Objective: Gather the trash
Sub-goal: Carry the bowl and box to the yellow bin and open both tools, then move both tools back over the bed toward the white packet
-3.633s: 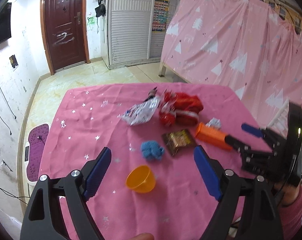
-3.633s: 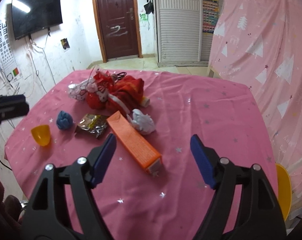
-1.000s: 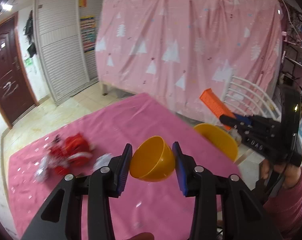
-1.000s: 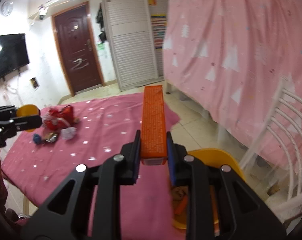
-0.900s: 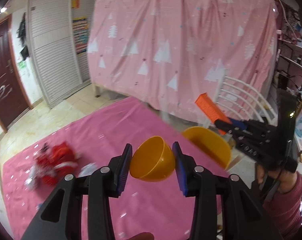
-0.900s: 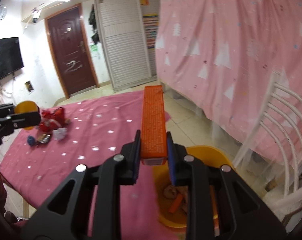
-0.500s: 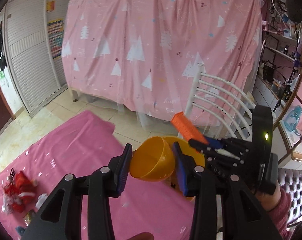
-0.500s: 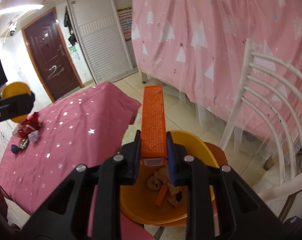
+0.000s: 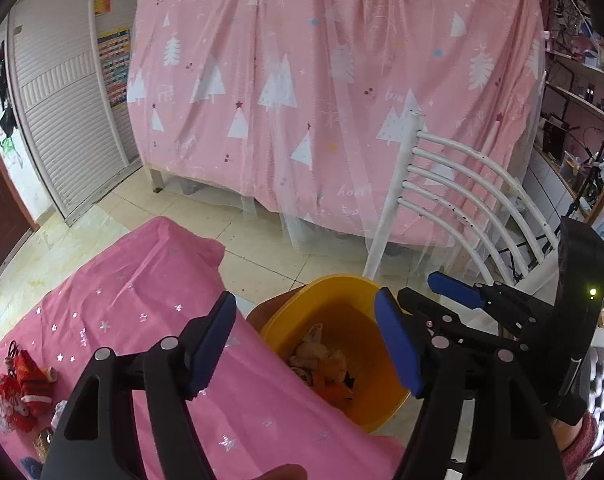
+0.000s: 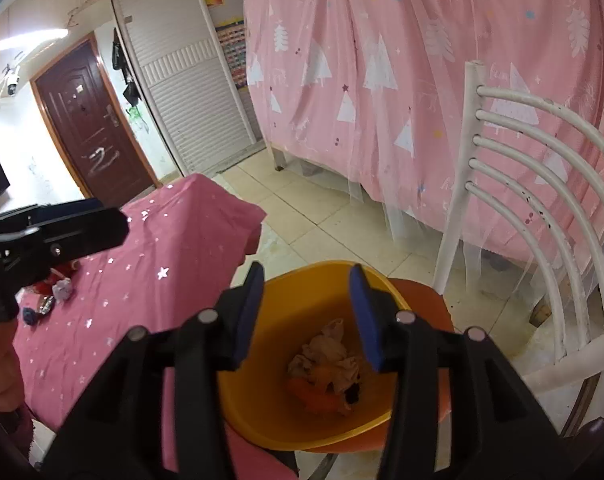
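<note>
- Blue-padded jaws of the left gripper (image 9: pixel 305 344) have just been opening and stand wide with nothing between them, held above the near rim of the yellow bin (image 9: pixel 321 292).
- The right gripper (image 10: pixel 307 316) has also just been opening; its jaws stand moderately apart and empty, pointing down into the same bin.
- Inside the bin lies the collected trash (image 10: pixel 325 364): crumpled pale wrappers with orange pieces among them. The orange box and the yellow cup are hard to tell apart from the rest in there.
- The bin rests on an orange seat (image 10: pixel 425 304), just beside the edge of the surface under the pink star-printed cloth (image 9: pixel 142 280).
- Far back on that cloth, well apart from the bin, more trash is left: a red bundle (image 9: pixel 24 384), a brown wrapper and a blue scrap at the picture's lower left edge.
- A white chair back (image 10: pixel 541 184) stands behind the bin, in front of a pink curtain (image 9: pixel 321 80) printed with white trees.
- A dark door (image 10: pixel 90 128) and white shuttered cupboards fill the far wall.
</note>
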